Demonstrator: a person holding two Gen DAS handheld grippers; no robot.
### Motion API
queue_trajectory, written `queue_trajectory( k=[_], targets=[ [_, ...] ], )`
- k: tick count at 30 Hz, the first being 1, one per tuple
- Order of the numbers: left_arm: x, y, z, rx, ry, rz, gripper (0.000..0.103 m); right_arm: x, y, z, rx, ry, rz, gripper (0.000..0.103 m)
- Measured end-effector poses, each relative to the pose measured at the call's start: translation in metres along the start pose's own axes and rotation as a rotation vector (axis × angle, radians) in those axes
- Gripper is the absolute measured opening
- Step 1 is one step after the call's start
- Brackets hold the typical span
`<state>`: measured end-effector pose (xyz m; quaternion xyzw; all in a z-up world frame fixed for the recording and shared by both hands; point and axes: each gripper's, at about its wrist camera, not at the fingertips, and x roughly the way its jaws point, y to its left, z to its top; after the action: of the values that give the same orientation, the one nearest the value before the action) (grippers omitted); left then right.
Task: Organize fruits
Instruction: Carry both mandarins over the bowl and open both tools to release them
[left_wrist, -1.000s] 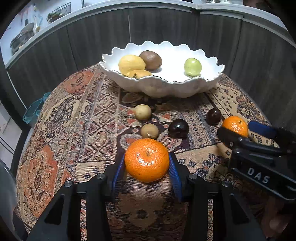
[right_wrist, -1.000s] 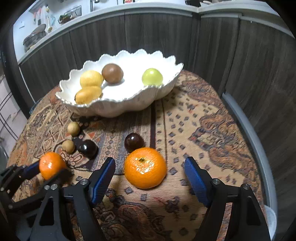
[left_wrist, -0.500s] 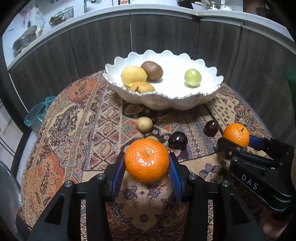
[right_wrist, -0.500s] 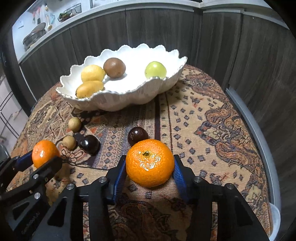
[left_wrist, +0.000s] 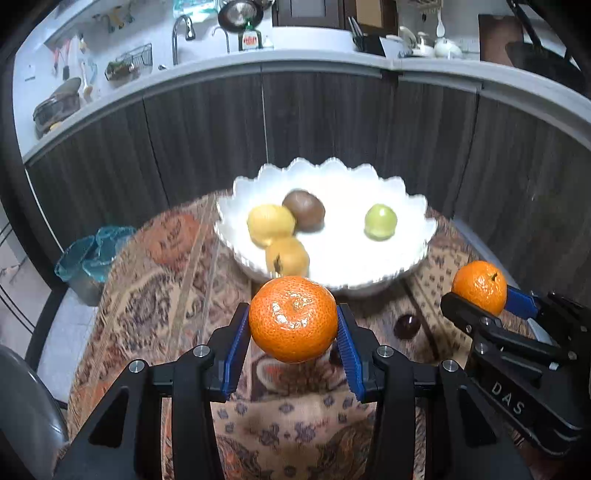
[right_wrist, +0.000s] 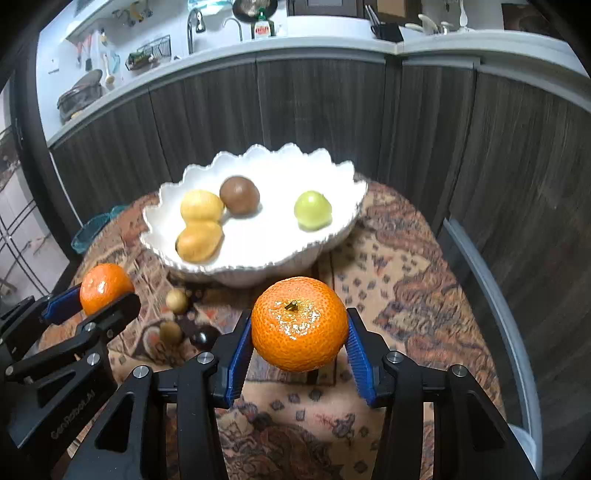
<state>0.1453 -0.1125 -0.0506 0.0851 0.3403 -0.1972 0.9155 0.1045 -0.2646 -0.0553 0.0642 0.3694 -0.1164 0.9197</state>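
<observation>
My left gripper (left_wrist: 293, 341) is shut on an orange mandarin (left_wrist: 293, 319) and holds it above the table, in front of the white scalloped bowl (left_wrist: 413, 254). My right gripper (right_wrist: 299, 345) is shut on a second mandarin (right_wrist: 300, 324), also lifted. Each gripper shows in the other's view, the right one (left_wrist: 480, 295) at the right edge, the left one (right_wrist: 99, 291) at the left edge. The bowl (right_wrist: 332, 240) holds two yellow fruits, a brown fruit (right_wrist: 239, 195) and a green fruit (right_wrist: 312, 210).
On the patterned tablecloth (right_wrist: 406, 295) lie two small tan fruits (right_wrist: 176, 301) and a dark plum (right_wrist: 201, 338); another dark plum (left_wrist: 406, 326) shows in the left wrist view. Dark cabinets and a counter stand behind the table. A teal bin (left_wrist: 88, 254) stands at the left.
The right gripper has closed on its mandarin. Both grippers have lifted their mandarins off the cloth and risen, so the bowl now looks lower and farther.
</observation>
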Motion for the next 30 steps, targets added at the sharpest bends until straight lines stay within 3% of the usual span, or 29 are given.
queue_trajectory(
  k=[12, 30],
  targets=[
    [-0.012, 0.001, 0.042, -0.004, -0.086, 0.01, 0.045, -0.019, 0.002, 0.035, -0.014, -0.094, -0.006, 0.049],
    [-0.006, 0.004, 0.091, -0.005, -0.129, -0.001, 0.045, -0.023, -0.002, 0.082, -0.022, -0.164, -0.019, 0.049]
  ],
)
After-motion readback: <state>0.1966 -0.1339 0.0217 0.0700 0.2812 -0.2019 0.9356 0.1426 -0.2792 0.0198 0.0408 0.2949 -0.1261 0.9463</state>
